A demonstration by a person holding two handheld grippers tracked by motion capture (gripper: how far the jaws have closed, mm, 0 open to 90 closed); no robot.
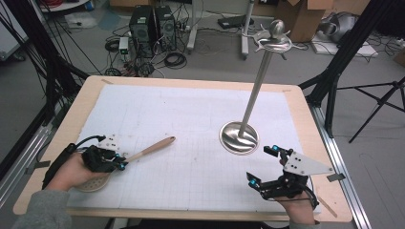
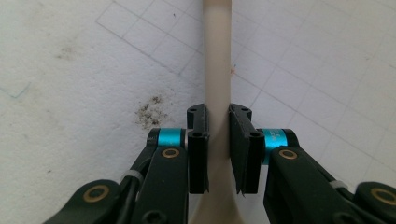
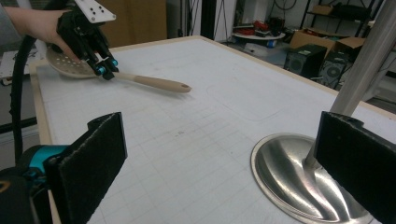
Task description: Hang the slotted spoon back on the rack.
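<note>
A wooden slotted spoon [image 1: 153, 148] lies on the white mat at the near left, its handle pointing right and away. My left gripper [image 1: 121, 162] is shut on the handle close to the spoon's perforated head [image 3: 65, 68]. In the left gripper view the two pads [image 2: 198, 149] press on either side of the pale handle [image 2: 217, 70]. My right gripper [image 1: 261, 165] stands wide open at the near right, with nothing between its pads [image 3: 93, 158]. It sits just in front of the round base [image 1: 239, 139] of a tall metal stand.
The stand's pole [image 1: 258, 81] rises from the base [image 3: 289, 177] to a hooked top [image 1: 273, 43]. The white gridded mat [image 1: 191, 119] covers a wooden tabletop [image 1: 76, 114]. Computers, cables and boxes lie on the floor beyond the table.
</note>
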